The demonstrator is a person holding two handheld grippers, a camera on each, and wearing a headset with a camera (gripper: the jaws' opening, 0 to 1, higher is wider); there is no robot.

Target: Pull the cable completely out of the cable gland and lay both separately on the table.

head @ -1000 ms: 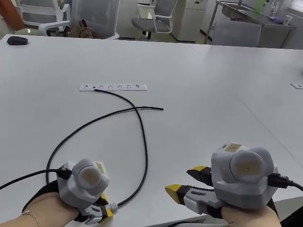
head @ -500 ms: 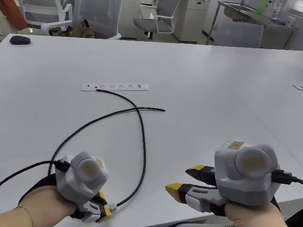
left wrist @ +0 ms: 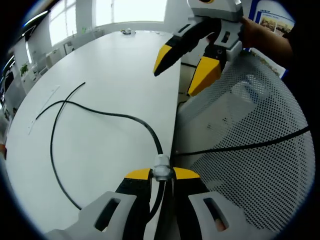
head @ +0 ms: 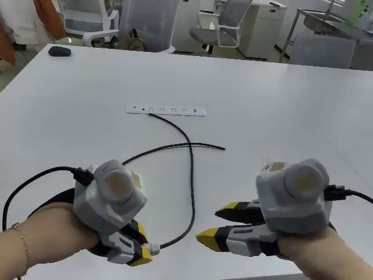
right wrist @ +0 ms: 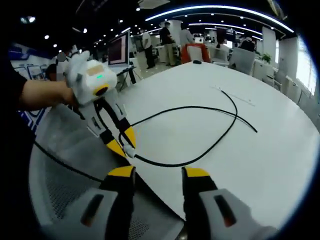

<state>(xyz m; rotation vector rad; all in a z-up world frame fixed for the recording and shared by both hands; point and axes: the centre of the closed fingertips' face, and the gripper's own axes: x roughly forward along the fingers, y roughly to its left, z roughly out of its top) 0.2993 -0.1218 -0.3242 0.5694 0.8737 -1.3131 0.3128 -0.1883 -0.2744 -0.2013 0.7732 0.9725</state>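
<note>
The left gripper (head: 147, 252) and right gripper (head: 214, 224) have rounded grey housings, yellow-tipped black jaws and trailing black leads (head: 35, 178); a thin bracelet (head: 21, 244) circles the left wrist.

Left gripper (head: 143, 252), lower left, is shown with a small white cable gland (head: 154, 249) at its tips. The black cable (head: 192, 175) is seen looping across the white table (head: 280, 116) towards a power strip (head: 166, 110). Right gripper (head: 217, 224), lower right, is held with jaws apart.
</note>
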